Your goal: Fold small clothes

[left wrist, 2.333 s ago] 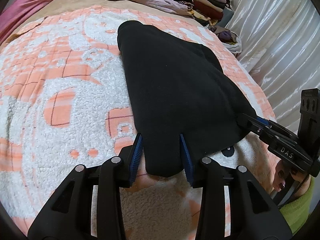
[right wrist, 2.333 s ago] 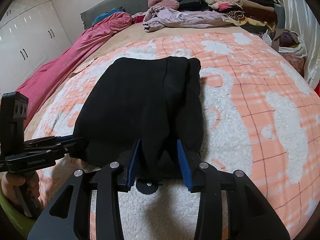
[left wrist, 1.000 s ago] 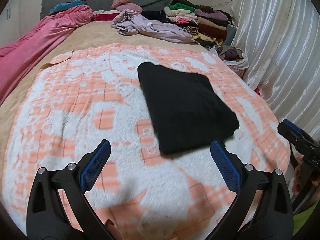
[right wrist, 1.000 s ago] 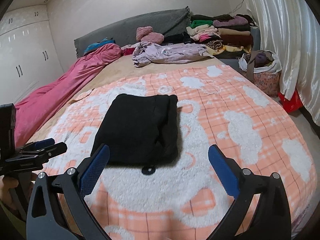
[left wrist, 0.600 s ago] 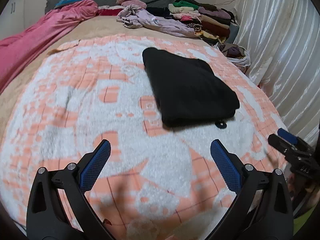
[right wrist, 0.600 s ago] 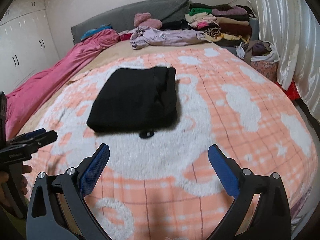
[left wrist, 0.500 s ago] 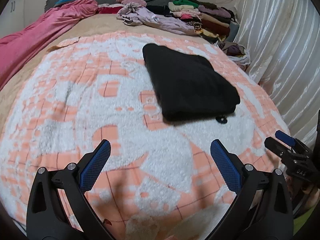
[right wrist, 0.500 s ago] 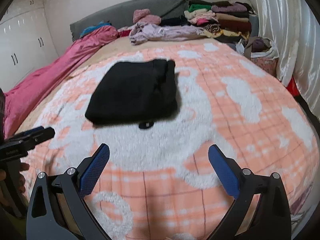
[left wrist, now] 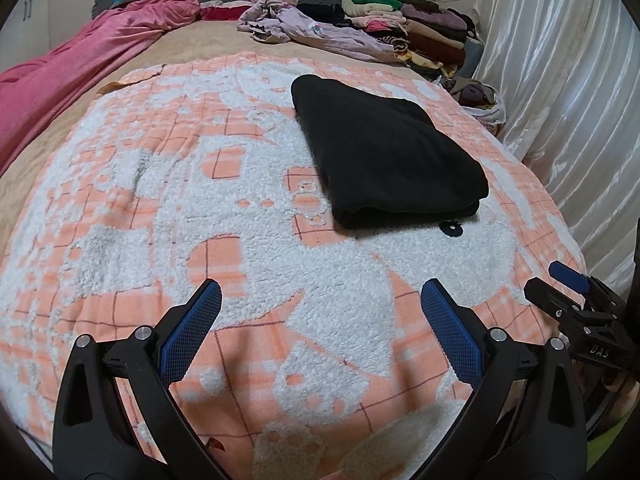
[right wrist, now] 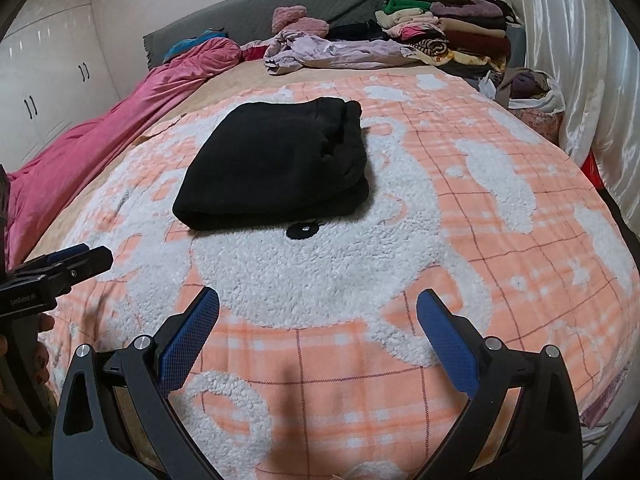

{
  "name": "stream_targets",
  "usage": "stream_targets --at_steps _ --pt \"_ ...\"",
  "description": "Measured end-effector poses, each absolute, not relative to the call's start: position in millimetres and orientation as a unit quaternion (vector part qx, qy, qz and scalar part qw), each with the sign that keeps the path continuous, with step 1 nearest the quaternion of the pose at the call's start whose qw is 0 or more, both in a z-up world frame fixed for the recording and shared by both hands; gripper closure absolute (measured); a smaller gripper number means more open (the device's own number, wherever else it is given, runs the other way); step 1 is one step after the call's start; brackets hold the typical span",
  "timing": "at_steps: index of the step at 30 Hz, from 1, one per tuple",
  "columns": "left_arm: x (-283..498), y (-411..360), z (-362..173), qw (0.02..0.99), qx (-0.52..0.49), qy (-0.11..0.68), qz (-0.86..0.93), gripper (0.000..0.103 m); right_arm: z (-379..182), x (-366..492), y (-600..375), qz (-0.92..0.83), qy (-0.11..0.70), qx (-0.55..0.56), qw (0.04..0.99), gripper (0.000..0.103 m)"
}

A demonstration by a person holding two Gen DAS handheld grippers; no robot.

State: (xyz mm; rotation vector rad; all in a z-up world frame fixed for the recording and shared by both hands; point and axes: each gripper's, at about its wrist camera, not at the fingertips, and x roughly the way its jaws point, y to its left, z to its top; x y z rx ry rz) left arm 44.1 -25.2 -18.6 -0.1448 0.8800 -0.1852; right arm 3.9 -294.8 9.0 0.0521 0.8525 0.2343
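The left claw (left wrist: 320,312) is spread wide and holds nothing; the right claw (right wrist: 318,318) is equally wide and empty. Both hover over an orange-and-white fleece blanket (right wrist: 480,240) covering the bed. The folded black garment (right wrist: 276,164) lies on it well beyond the fingertips. Behind are a pink quilt (right wrist: 100,136), stacked clothes (right wrist: 448,36), white wardrobe doors (right wrist: 48,80) and a pale curtain (left wrist: 568,92).
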Motion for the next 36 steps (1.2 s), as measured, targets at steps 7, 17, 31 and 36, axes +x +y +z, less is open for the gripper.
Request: stream_targets --at_steps 7,17,31,36 --pt "44.6 -24.3 -18.3 0.897 -0.074 0.428 -0.085 0.009 7.8 4.4 -294.9 0.113 0.413 0.025 0.903 0.004" --pt "44.2 -24.9 -17.5 0.896 -0.073 0.431 -0.08 0.009 5.8 5.5 -295.5 0.11 0.416 0.026 0.902 0.004" --pt "41.8 -25.7 -18.5 0.894 -0.072 0.434 -0.081 0.009 5.7 4.5 -296.2 0.107 0.416 0.026 0.903 0.004" --pt "41.6 -25.9 -18.0 0.894 -0.07 0.434 -0.08 0.009 6.8 4.3 -295.5 0.106 0.414 0.026 0.904 0.004"
